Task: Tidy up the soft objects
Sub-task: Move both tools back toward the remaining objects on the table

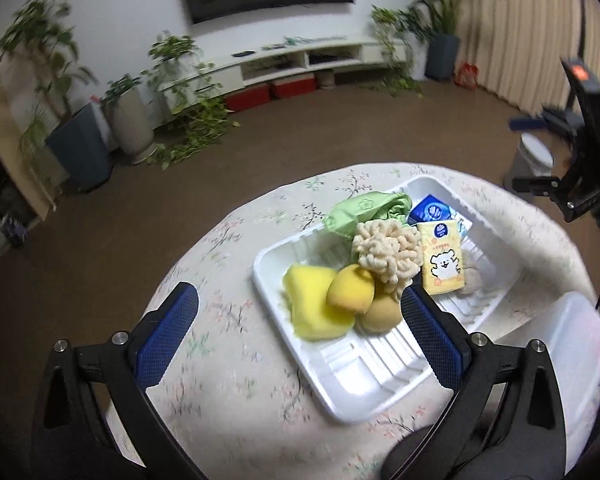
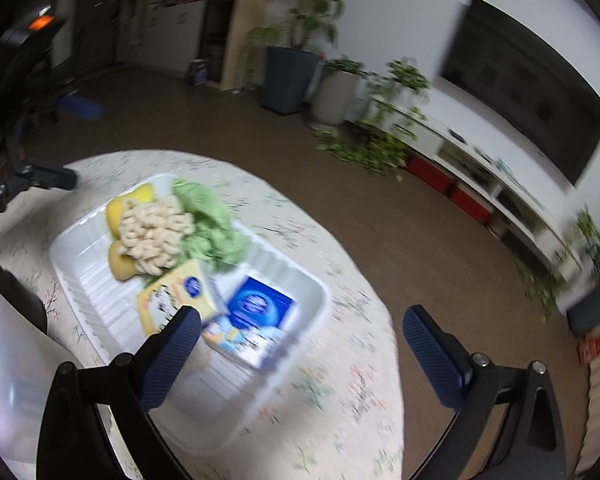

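Observation:
A white tray (image 1: 352,392) on the round table holds soft things: a yellow sponge (image 1: 312,308), two yellow-orange balls (image 1: 350,288), a cream chenille mitt (image 1: 388,252), a green cloth (image 1: 360,210), a yellow tissue pack (image 1: 444,258) and a blue tissue pack (image 1: 432,212). My left gripper (image 1: 300,304) is open and empty, hovering over the tray's left end. My right gripper (image 2: 302,322) is open and empty above the tray's (image 2: 100,300) near end, over the blue tissue pack (image 2: 260,302) and yellow pack (image 2: 176,292). The mitt (image 2: 152,232) and green cloth (image 2: 208,220) lie farther back.
The table wears a floral cloth (image 1: 228,380). A translucent plastic box (image 1: 576,344) stands at the table's near right edge, also showing in the right wrist view (image 2: 8,380). Potted plants (image 1: 80,136), a TV bench (image 1: 300,60) and brown floor surround the table.

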